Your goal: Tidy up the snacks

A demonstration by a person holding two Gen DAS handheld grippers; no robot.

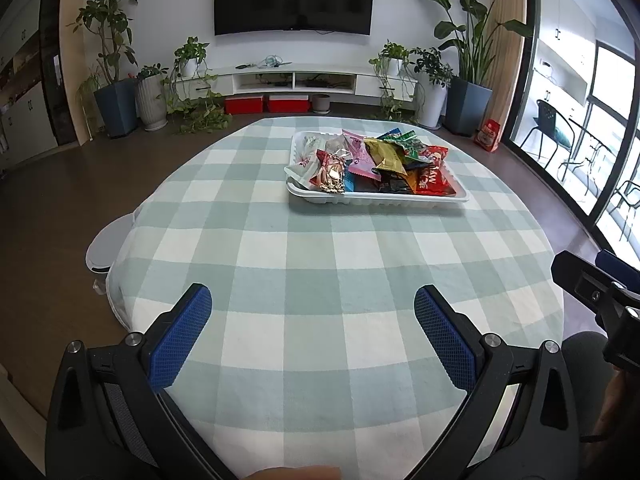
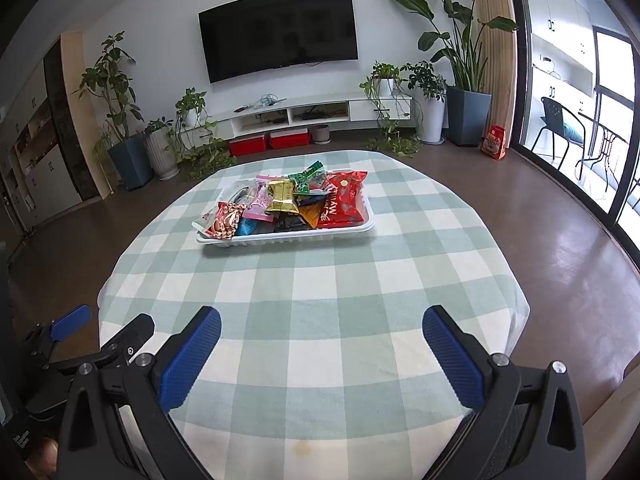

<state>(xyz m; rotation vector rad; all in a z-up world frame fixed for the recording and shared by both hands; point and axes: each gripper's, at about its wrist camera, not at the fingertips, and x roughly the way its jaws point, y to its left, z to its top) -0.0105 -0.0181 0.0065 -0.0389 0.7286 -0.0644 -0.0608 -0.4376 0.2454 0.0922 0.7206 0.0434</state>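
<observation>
A white tray sits on the far half of the checked table and holds a pile of snack packets: red, gold, pink, green and dark ones. It also shows in the right wrist view, with a big red packet at its right end. My left gripper is open and empty, low over the near table, well short of the tray. My right gripper is open and empty too, near the table's front edge. Each gripper shows at the side of the other's view.
The round table wears a green and white checked cloth. A white stool stands at its left edge. Potted plants, a TV console and red boxes line the far wall. Glass doors are on the right.
</observation>
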